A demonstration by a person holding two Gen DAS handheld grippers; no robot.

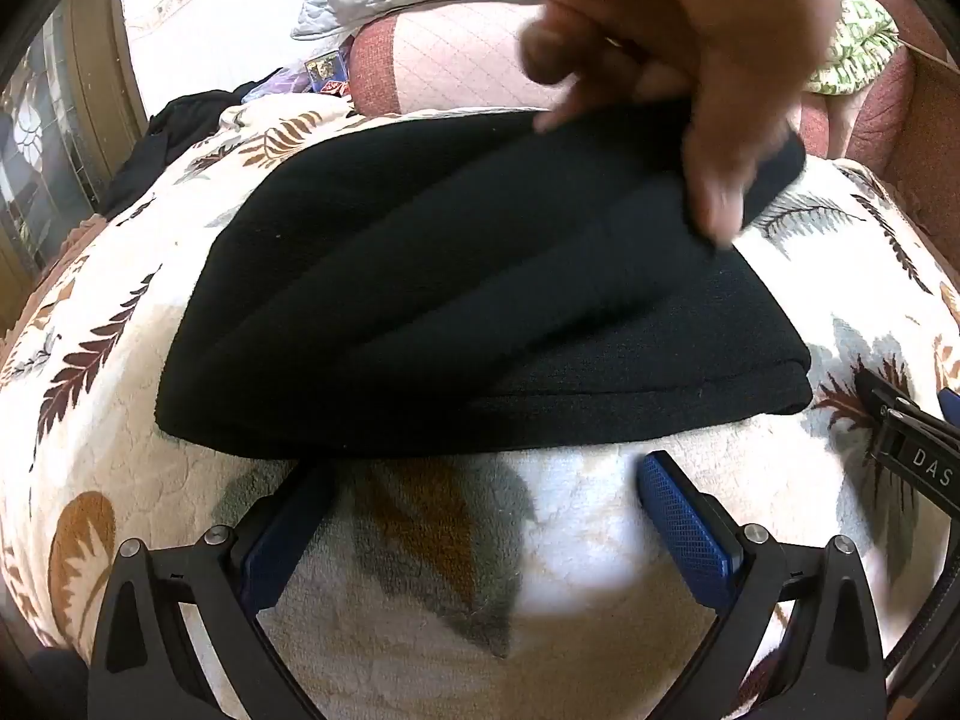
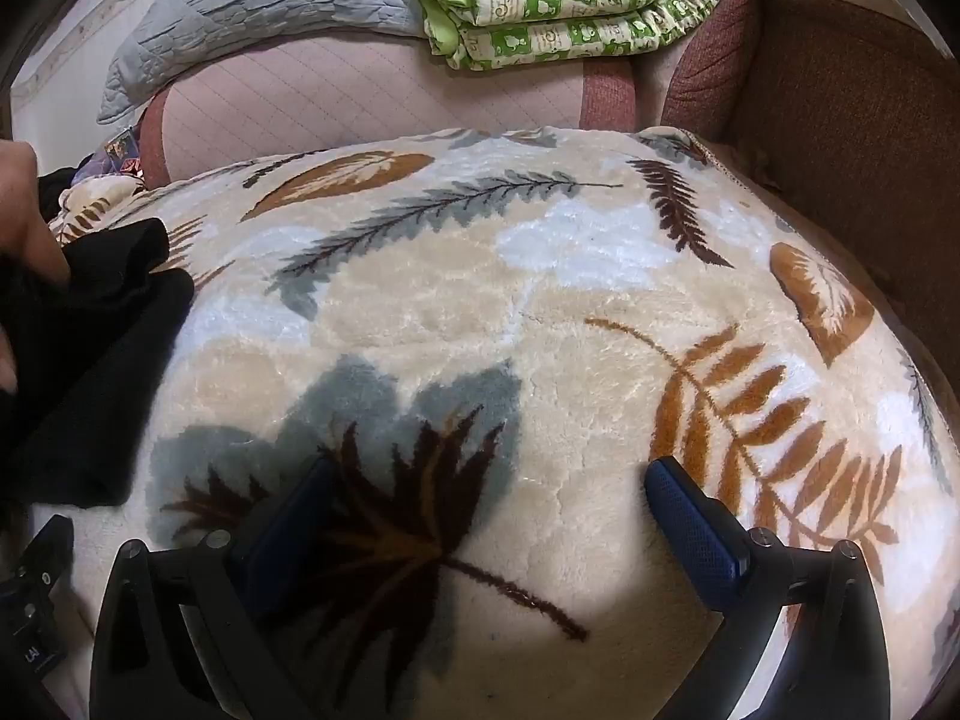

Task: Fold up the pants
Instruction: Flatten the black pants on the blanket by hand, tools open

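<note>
Looking through the left wrist view, the black pants [image 1: 480,300] lie already folded into a compact stack on the leaf-patterned blanket [image 1: 120,420], and a bare hand [image 1: 690,60] pinches their far right corner, a little blurred. The left gripper [image 1: 480,516] is spread wide and holds nothing, its blue pads [image 1: 690,522] just short of the near edge of the stack. In my judgement the fold is nearly done, so the good way now is to leave the stack flat, press the layers so the edges match, and not pull the corner so much that the layers slide apart. In the right wrist view, the pants [image 2: 90,372] show only at the left border, with the hand [image 2: 24,210] on them. The right gripper [image 2: 486,510] is also wide and empty, above bare blanket [image 2: 540,300], well apart from the pants. It should come closer only if the right edge needs smoothing.
</note>
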